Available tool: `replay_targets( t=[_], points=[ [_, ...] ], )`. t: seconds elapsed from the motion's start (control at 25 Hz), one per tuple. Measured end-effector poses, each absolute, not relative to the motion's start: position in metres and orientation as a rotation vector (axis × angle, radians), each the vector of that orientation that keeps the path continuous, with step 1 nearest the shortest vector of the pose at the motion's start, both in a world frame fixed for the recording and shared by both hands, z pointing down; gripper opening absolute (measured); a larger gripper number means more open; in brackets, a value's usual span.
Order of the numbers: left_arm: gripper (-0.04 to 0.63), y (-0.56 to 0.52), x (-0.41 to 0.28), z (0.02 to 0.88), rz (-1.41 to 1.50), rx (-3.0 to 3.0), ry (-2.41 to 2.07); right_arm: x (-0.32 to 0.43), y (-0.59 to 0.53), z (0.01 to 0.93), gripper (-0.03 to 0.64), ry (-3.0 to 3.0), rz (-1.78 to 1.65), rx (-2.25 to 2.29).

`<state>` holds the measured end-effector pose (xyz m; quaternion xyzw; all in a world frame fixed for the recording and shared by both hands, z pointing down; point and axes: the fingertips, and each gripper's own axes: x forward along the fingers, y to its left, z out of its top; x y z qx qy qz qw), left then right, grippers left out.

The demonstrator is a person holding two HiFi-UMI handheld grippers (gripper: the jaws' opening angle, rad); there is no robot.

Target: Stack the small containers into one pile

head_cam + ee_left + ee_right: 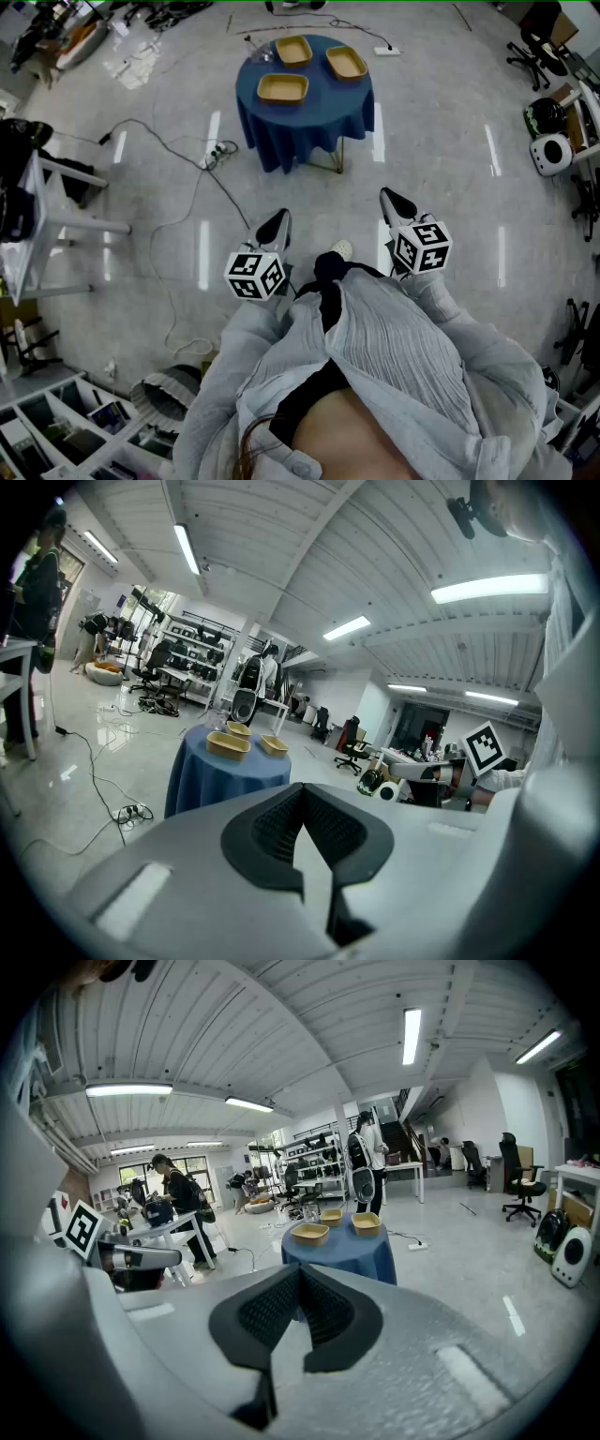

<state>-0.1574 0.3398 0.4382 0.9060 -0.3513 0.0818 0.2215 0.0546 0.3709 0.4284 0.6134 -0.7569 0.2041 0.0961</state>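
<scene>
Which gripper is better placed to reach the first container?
Left, marginally: the left gripper lines up with the nearest container; the right gripper sits further aside. Both are shut, empty, far from the table.

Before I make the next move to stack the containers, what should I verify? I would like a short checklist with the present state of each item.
1. Left gripper empty: ok, jaws shut on nothing.
2. Right gripper empty: ok, jaws shut on nothing.
3. Three containers separate on the blue table: ok, none stacked yet.
4. Containers empty: ok, the head view shows nothing inside.
5. Containers within reach: not ok, the table stands well ahead of both grippers.
6. Way to the table free: not ok, a cable trails over the floor along the left of the way.
</scene>
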Motion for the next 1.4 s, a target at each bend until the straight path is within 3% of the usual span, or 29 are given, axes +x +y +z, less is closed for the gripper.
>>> replay_targets(
  t=[0.64, 0.76, 0.92, 1.4],
  points=[
    [0.012, 0.344, -0.141, 0.437, 0.23, 2.492, -0.986, 0.059, 0.366, 0.425, 0.003, -2.288, 0.588, 1.843],
    [0.012, 0.349, -0.141, 0.436, 0.221, 2.491, -0.993, 0.055, 0.368, 0.423, 0.152, -2.324, 0.59, 1.829],
    [0.012, 0.358, -0.139, 0.437, 0.22, 2.486, -1.0, 0.055, 0.372, 0.419, 0.207, -2.352, 0.603, 1.839],
    [0.012, 0.346, -0.134, 0.442, 0.203, 2.467, -1.045, 0.068, 0.358, 0.428, 0.209, -2.359, 0.611, 1.817]
  ],
)
